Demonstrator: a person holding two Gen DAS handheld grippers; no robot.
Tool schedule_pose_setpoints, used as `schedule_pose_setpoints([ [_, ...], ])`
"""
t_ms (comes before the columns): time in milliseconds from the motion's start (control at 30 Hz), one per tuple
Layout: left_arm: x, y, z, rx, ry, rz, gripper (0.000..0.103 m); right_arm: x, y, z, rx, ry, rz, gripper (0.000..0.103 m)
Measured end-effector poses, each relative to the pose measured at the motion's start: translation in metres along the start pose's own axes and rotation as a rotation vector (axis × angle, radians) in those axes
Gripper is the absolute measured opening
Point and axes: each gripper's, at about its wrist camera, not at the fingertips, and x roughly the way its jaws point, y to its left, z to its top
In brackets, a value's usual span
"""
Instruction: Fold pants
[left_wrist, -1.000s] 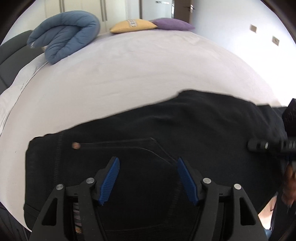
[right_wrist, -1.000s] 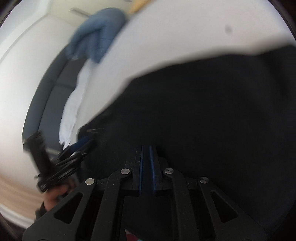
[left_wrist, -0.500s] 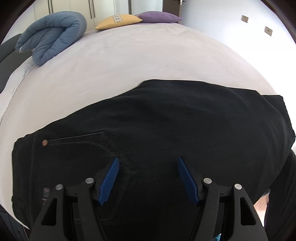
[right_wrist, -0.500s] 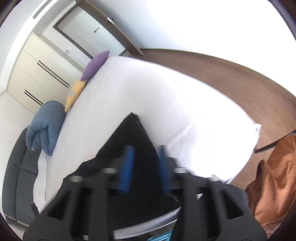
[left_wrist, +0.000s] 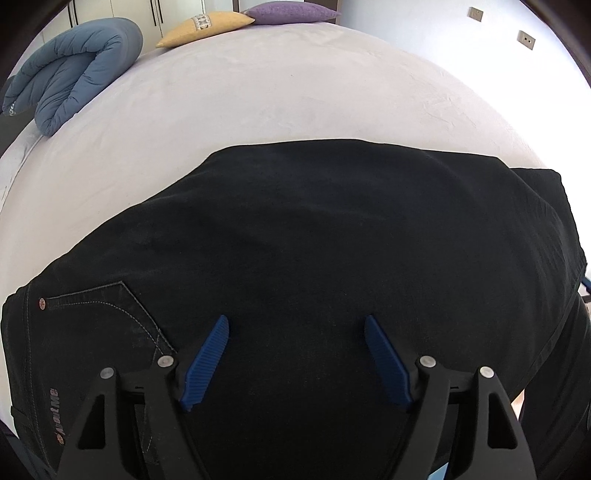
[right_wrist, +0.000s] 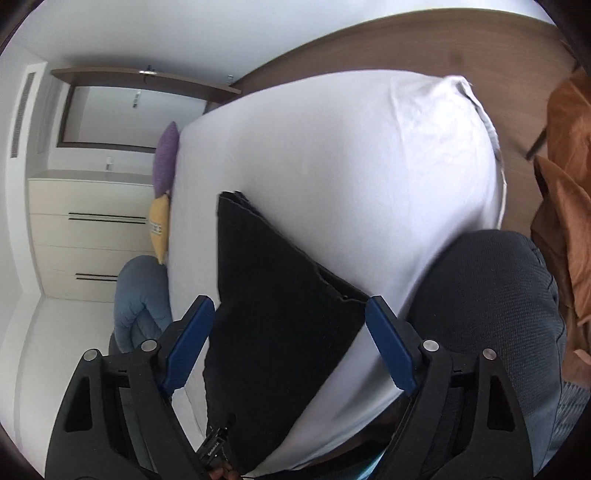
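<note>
My left gripper (left_wrist: 295, 328) hangs with its blue ribbed pads spread wide and nothing between them, just above the black denim pants (left_wrist: 314, 240). My right gripper (right_wrist: 288, 310) is spread wide too and holds nothing; through its camera I look along the narrow folded length of the pants toward their far end.

The pants lie flat on the white-sheeted bed (left_wrist: 277, 96), near its closer edge. They look already doubled leg over leg: in the left view the waistband, a stitched pocket and a copper rivet (left_wrist: 42, 303) sit at the left end, and layered edges show at the right end.

I judge the next fold is the crosswise one, bringing one end over the other. To do it well I should pinch all the layers at an end corner with each gripper, not just the top one, lift only enough to clear the cloth, carry both corners across evenly, and lay them square on the other end. Denim is stiff and heavy, so a shallow pinch may slip.

Further out, a rolled blue quilted duvet (left_wrist: 74, 70), a yellow cushion (left_wrist: 203, 24) and a purple cushion (left_wrist: 291, 13) rest at the far side of the bed, well apart from the pants.
</note>
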Motion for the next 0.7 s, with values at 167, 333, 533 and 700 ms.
schedule_pose_setpoints([
  [167,-0.002,-0.004,-0.007,-0.003,-0.006,0.0,0.079,0.024,-0.011,-0.005,0.048,0.026,-0.131,0.07],
  [333,0.001,0.002,-0.012,-0.004,-0.012,-0.006,0.079,0.04,-0.001,-0.012,0.034,0.07,-0.073,0.07],
  [533,0.002,0.013,-0.016,-0.003,-0.017,-0.019,0.079,0.041,-0.002,-0.021,0.132,0.012,0.112,0.072],
  [700,0.0,0.019,-0.018,-0.004,-0.017,-0.02,0.079,0.043,-0.006,-0.028,0.193,-0.022,0.311,0.068],
])
